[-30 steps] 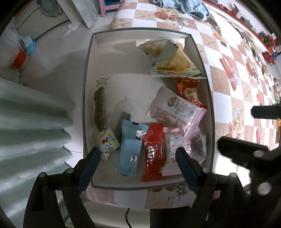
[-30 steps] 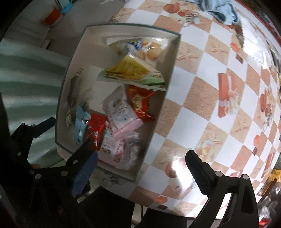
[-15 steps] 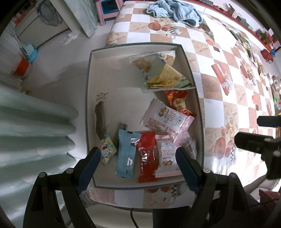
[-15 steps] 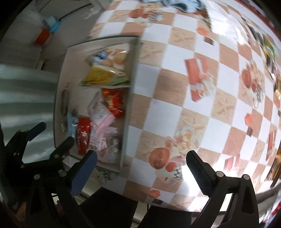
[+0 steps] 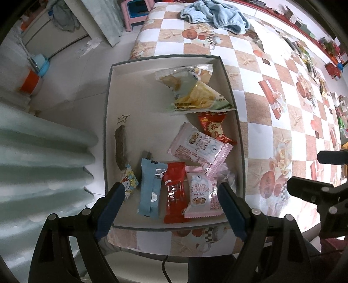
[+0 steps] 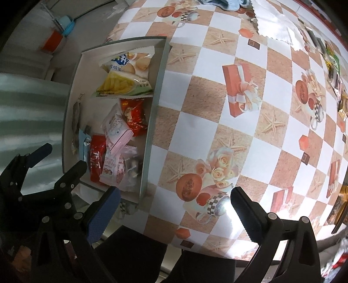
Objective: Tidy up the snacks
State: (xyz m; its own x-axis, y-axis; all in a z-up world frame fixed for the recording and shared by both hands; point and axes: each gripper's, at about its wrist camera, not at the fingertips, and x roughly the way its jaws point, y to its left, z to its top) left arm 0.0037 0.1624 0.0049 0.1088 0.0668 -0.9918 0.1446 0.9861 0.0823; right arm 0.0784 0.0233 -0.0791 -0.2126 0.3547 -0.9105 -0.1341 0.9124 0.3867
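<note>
A shallow white box (image 5: 121,87) with a grey rim sits at the table's left end and holds several wrapped snacks: a large clear bag of biscuits (image 5: 191,87), a red candy pack (image 5: 214,128), pink packets (image 5: 199,145), a red bar (image 5: 174,193), a blue bar (image 5: 150,187) and a small cartoon packet (image 5: 129,181). My left gripper (image 5: 170,201) is open and empty above the box's near end. My right gripper (image 6: 174,209) is open and empty over the checkered tablecloth, right of the box (image 6: 152,122).
The checkered tablecloth (image 6: 217,108) stretches to the right. A light blue towel (image 5: 215,15) lies at the table's far end. More small packets (image 6: 332,63) lie along the far right edge. A corrugated grey sheet (image 5: 32,156) stands left of the table.
Both grippers have pulled back and up from the box, so it looks smaller. The right gripper has swung right, over the tablecloth. The snacks have not moved.
</note>
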